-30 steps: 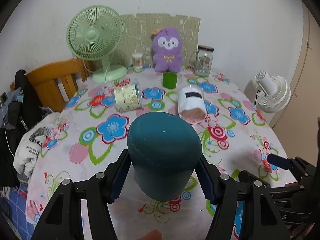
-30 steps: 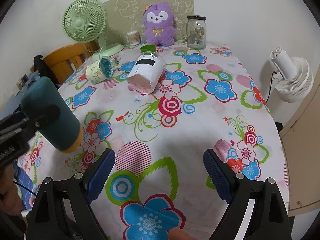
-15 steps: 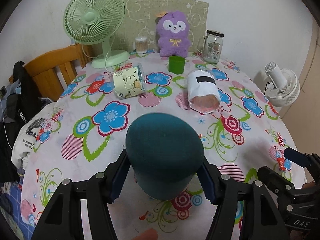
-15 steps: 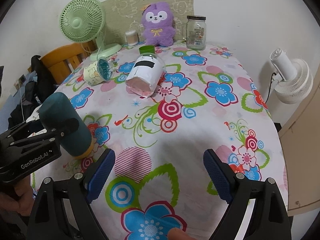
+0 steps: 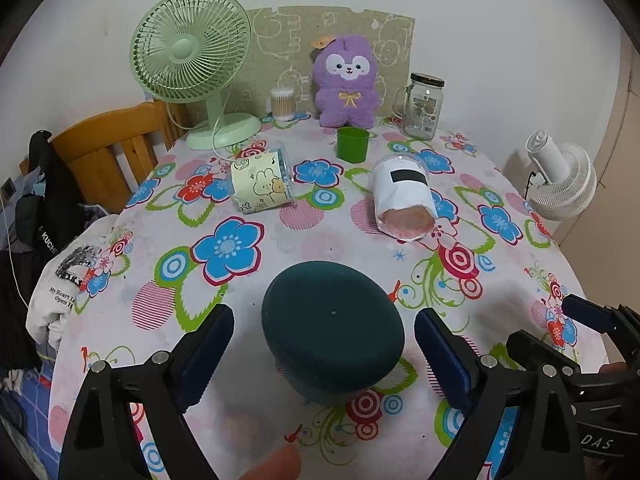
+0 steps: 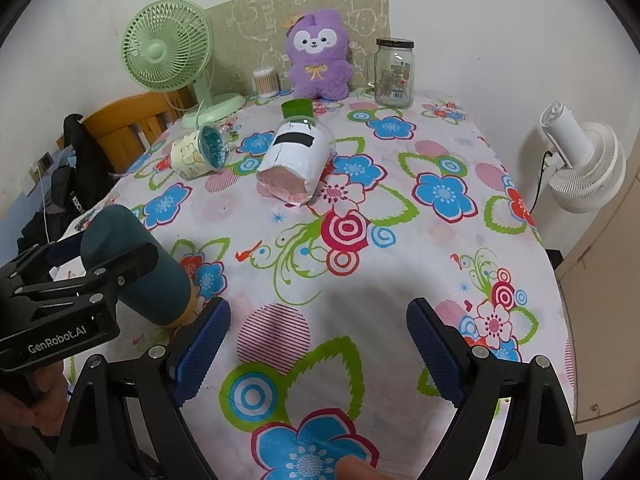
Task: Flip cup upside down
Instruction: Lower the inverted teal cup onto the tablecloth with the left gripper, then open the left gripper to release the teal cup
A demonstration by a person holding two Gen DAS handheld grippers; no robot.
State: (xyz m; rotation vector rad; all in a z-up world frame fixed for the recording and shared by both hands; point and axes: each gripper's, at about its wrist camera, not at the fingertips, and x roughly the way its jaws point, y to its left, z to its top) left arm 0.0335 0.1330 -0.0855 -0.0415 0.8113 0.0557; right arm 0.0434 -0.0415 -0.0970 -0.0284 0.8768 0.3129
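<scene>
Standing inverted: teal cup [image 5: 332,330] | left claw [image 5: 324,354] open | beyond: toppled jar [image 5: 403,198]

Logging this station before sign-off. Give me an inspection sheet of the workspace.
Surface: floral tablecloth, no spills seen.
Job's things: teal cup, base up, between the left fingers, clear of both.
Clutter: green fan, purple plush, glass jar, green cup, swab tub upright; cartoon cup and white-wrapped container on their sides.
Grippers: left gripper open around the cup; right gripper open, empty.
Cables: fan cord on the cloth; white fan's cable hangs off-table.
Surroundings: wooden chair with dark clothing, white fan, plain wall.
</scene>
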